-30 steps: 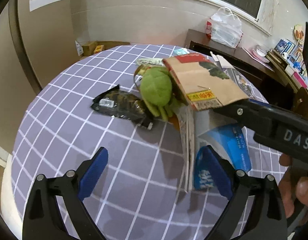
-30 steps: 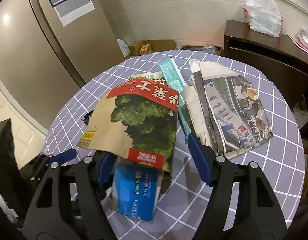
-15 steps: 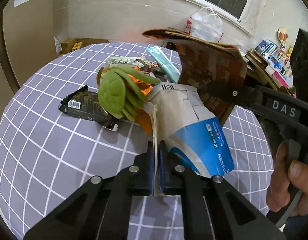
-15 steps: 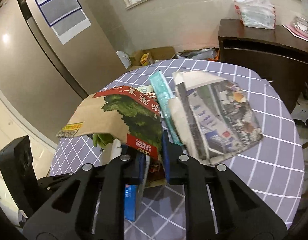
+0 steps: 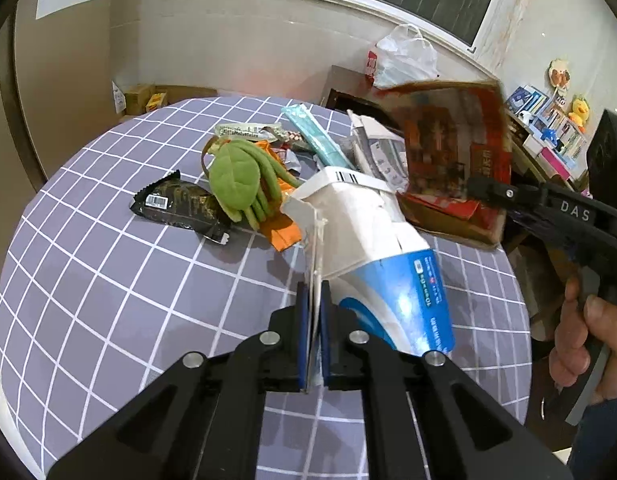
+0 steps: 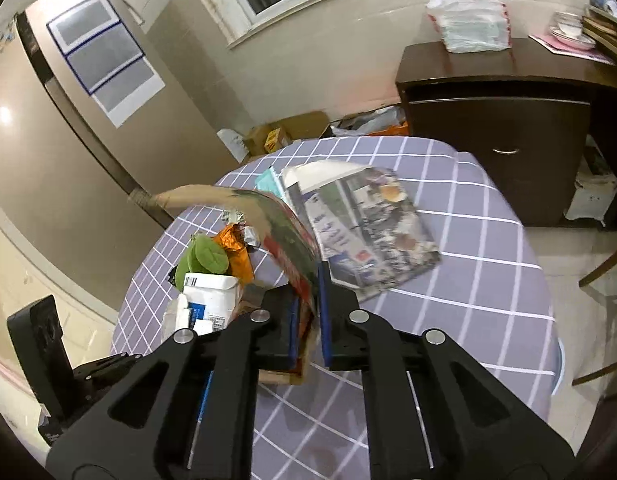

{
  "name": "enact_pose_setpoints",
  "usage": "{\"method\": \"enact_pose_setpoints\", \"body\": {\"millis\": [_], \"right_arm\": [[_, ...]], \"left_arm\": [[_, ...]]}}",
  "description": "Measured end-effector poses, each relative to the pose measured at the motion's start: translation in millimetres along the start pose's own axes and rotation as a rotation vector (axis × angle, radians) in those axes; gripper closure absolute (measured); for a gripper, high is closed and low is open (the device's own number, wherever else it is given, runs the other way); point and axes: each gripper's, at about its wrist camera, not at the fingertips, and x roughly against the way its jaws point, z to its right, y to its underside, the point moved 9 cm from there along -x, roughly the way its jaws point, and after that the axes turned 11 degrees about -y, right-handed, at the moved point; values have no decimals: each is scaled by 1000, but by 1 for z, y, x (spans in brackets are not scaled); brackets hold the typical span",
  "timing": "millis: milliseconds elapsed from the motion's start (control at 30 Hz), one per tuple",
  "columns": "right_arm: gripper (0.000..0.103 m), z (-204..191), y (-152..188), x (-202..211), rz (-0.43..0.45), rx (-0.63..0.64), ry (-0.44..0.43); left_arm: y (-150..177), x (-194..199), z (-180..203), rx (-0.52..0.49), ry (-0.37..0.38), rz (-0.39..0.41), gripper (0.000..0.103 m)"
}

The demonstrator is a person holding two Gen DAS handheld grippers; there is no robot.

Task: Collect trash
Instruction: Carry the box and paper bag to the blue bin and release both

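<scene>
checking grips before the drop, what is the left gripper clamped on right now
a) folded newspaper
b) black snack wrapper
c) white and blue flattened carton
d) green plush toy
c: in the left wrist view the left gripper has its blue pads shut on the edge of the white and blue flattened carton, lifted off the checked purple tablecloth.

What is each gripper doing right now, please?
Left gripper: closed on the flattened blue and white box.
Right gripper: closed on the brown paper bag.
</scene>
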Motion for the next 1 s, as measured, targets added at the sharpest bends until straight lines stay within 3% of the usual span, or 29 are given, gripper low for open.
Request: {"method": "enact_pose_setpoints", "body": {"millis": [567,833,1000], "right_arm": [[96,38,-8,85,126,-53,-5],[96,83,-14,142,219,-114,43],[96,133,-7,181,267,-186,115]], "left_arm": [[-18,30,49,-36,29,64,99],[-32,33,104,-100,74,85,98],[-36,30,155,-166,123,86,98]]}}
